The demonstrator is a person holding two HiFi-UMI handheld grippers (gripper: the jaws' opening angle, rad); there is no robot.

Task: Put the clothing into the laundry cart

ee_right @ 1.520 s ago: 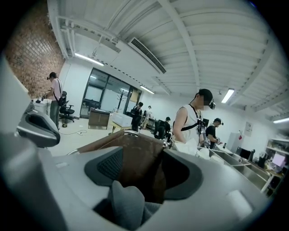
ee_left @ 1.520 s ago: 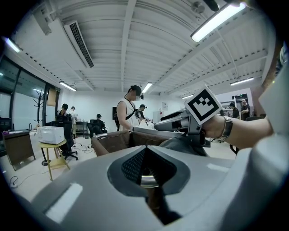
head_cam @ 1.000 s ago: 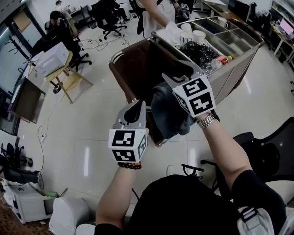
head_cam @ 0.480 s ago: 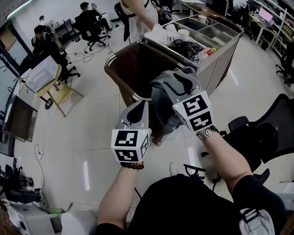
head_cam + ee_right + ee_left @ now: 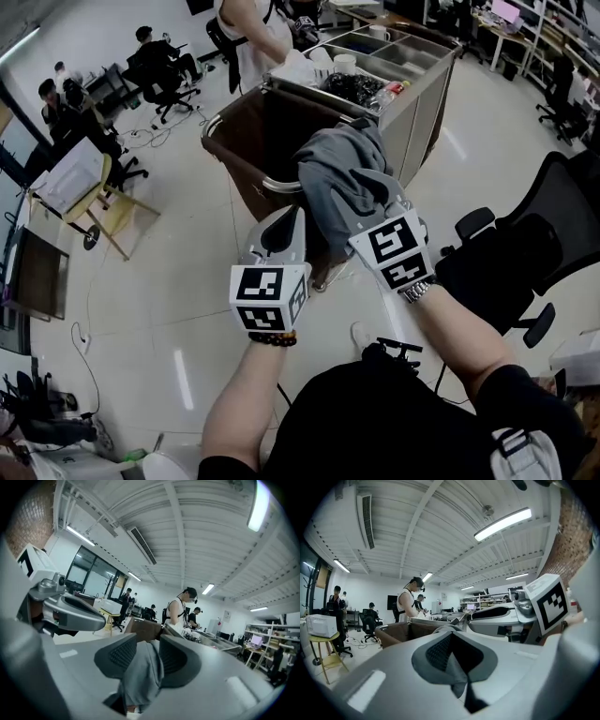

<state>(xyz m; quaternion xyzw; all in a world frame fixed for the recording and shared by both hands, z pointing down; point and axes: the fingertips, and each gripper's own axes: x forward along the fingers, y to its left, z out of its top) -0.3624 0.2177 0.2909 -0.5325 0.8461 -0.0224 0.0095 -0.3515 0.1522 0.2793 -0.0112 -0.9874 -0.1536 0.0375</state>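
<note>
A grey garment [image 5: 337, 178] hangs bunched from my right gripper [image 5: 375, 199], over the near rim of the brown laundry cart [image 5: 230, 141]. The right jaws are closing, and in the right gripper view both pads press on a fold of the garment [image 5: 140, 677]. My left gripper [image 5: 281, 223] is just left of it, beside the cart's near corner, with its jaws together and nothing clearly held. In the left gripper view the left gripper [image 5: 452, 641] points at the cart [image 5: 393, 632], with the right gripper's marker cube to the right.
A steel service trolley [image 5: 422, 80] with bins of cups and dark items stands against the cart's far side. A person in a white sleeveless top [image 5: 248, 33] stands behind it. A black office chair [image 5: 525, 253] is at my right, a wooden chair [image 5: 103, 202] at the left.
The right gripper has drawn the grey garment up and spread it higher over the cart's near rim. The left gripper has stayed beside it, shut.
</note>
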